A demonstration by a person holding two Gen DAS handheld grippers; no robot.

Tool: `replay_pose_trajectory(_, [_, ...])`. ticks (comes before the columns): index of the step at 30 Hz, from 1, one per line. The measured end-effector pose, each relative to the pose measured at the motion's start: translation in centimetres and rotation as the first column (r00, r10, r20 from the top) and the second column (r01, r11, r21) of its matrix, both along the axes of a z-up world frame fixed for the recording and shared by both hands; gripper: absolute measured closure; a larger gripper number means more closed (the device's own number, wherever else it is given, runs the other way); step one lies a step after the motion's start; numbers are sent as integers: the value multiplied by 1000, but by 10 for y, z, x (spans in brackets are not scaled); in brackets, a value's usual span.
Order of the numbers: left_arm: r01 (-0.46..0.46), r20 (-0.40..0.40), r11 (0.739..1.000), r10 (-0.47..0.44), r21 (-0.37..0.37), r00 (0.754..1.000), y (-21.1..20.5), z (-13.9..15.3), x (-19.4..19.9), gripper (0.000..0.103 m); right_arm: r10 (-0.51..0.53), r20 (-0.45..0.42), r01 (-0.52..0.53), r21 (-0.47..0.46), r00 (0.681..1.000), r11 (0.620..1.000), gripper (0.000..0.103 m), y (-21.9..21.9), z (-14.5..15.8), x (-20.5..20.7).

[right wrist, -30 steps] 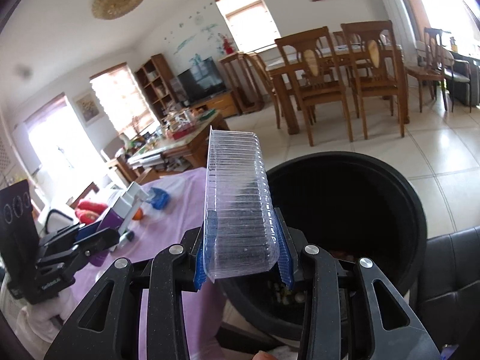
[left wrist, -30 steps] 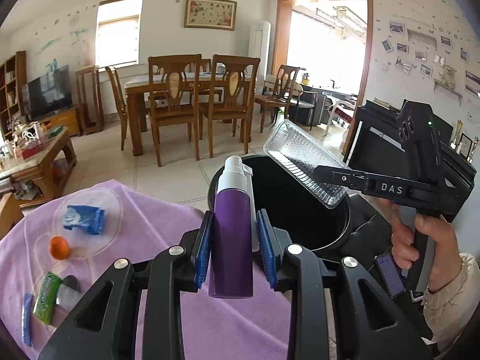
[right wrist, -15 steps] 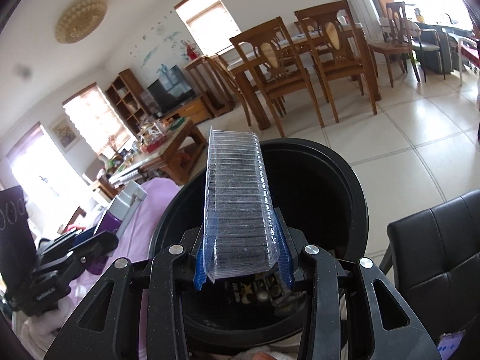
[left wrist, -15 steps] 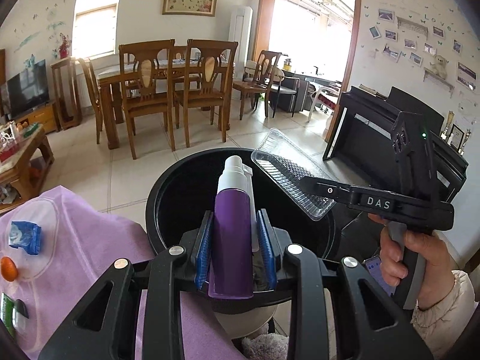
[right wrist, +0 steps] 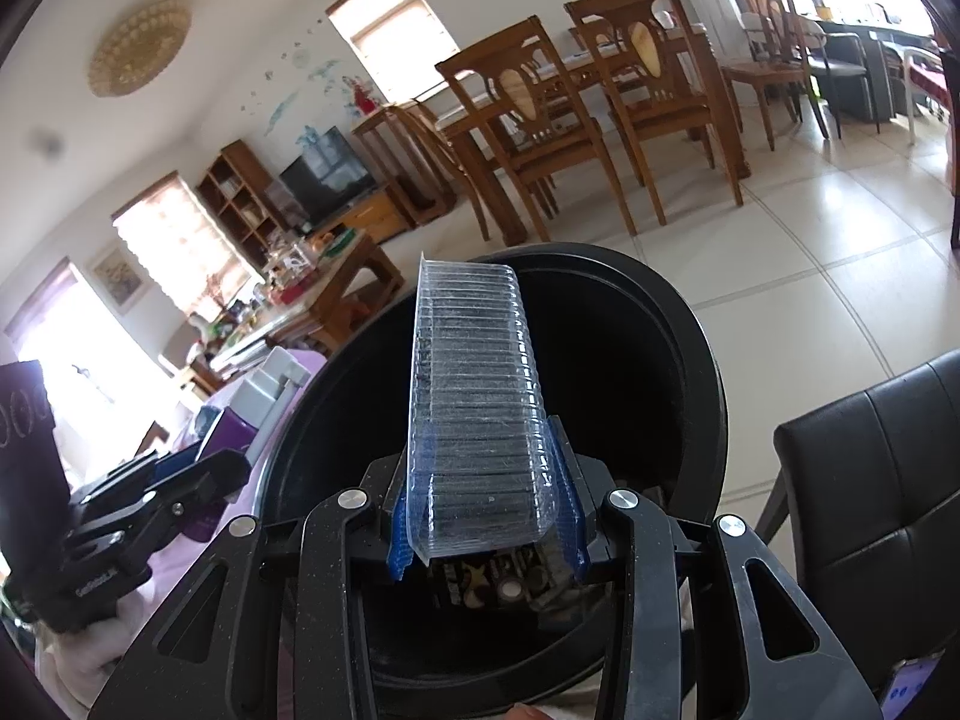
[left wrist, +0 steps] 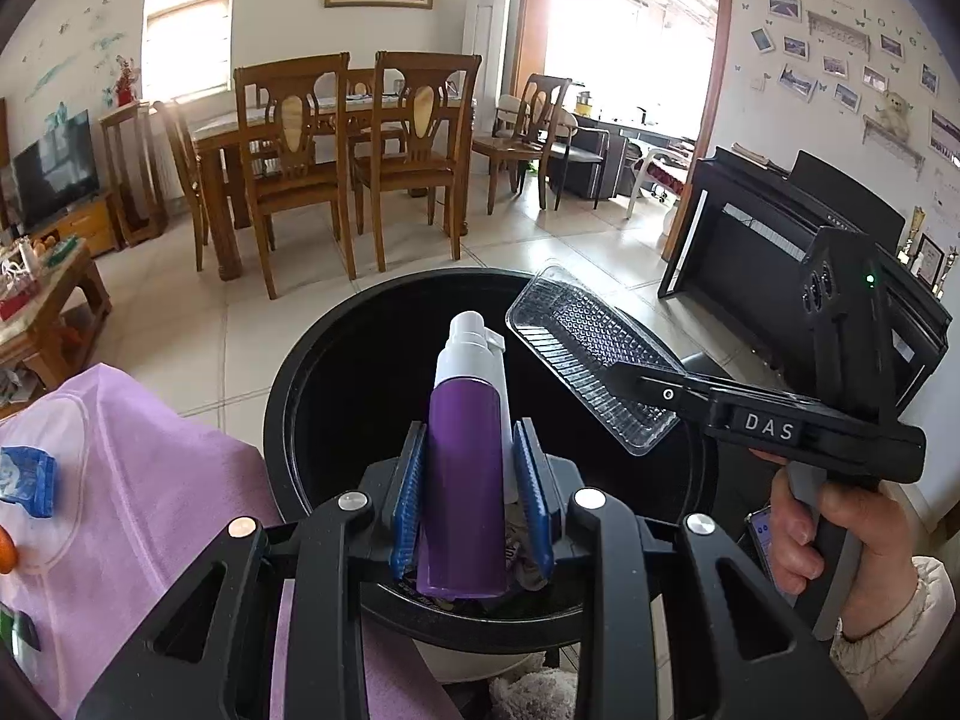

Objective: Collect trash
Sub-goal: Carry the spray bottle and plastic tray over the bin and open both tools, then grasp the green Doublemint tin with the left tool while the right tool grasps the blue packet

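Observation:
My left gripper is shut on a purple bottle with a white cap and holds it over the open black trash bin. My right gripper is shut on a clear ribbed plastic tray and holds it over the same bin. The tray and the right gripper's body show in the left wrist view at right. The left gripper and the bottle show at left in the right wrist view. Some trash lies at the bin's bottom.
A table with a purple cloth is left of the bin, with a blue wrapper and an orange object on it. A black chair stands right of the bin. Wooden dining chairs stand beyond.
Both grippers have moved from beside the bin to over its opening, each holding its object. The table has slid to the left edge of the left wrist view.

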State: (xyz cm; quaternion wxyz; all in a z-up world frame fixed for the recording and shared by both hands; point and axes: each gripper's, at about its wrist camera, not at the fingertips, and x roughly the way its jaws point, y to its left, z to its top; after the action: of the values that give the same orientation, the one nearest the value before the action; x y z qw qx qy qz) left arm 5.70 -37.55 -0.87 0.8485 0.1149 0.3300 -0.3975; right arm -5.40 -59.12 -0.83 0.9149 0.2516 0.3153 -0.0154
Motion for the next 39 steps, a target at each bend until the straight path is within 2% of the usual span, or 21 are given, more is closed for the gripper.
replay_pose_trajectory(14, [-1, -11, 999, 1, 33, 1000, -9, -7, 3, 72, -25, -7, 25, 0, 1000, 1000, 65, 5, -4, 0])
replay_pose_trajectory(18, [-6, 4, 999, 6, 41, 1000, -7, -4, -1, 71, -22, -1, 22, 0, 1000, 1000, 50, 7, -3, 1])
replay_pose_trajectory(21, [-6, 11, 999, 5, 44, 1000, -6, -2, -5, 70, -19, -4, 19, -3, 1000, 1000, 49, 11, -3, 2])
replay_pose_trajectory(24, [-22, 42, 999, 20, 47, 999, -2, 3, -11, 50, -14, -5, 14, -3, 1000, 1000, 45, 14, -2, 2])
replay_pose_trajectory(26, [-41, 65, 999, 39, 36, 997, 5, 7, -16, 31, -10, 0, 10, -3, 1000, 1000, 40, 13, -3, 0])
replay_pose_trajectory(29, [-58, 86, 998, 56, 23, 995, 18, 15, -22, 26, -4, 8, 4, -8, 1000, 1000, 33, 18, 1, 0])
replay_pose_trajectory(32, [-72, 88, 997, 71, 15, 994, 35, 20, -25, 19, 6, 10, -6, -21, 1000, 1000, 32, 29, 6, 2])
replay_pose_trajectory(35, [-99, 93, 995, 98, 7, 991, 56, 23, -27, 16, 27, 12, -27, -37, 1000, 999, 23, 45, 12, 5])
replay_pose_trajectory(39, [-150, 89, 989, 150, -8, 985, 88, 26, -26, 12, 69, 4, -69, -74, 998, 995, 22, 73, 19, 13])
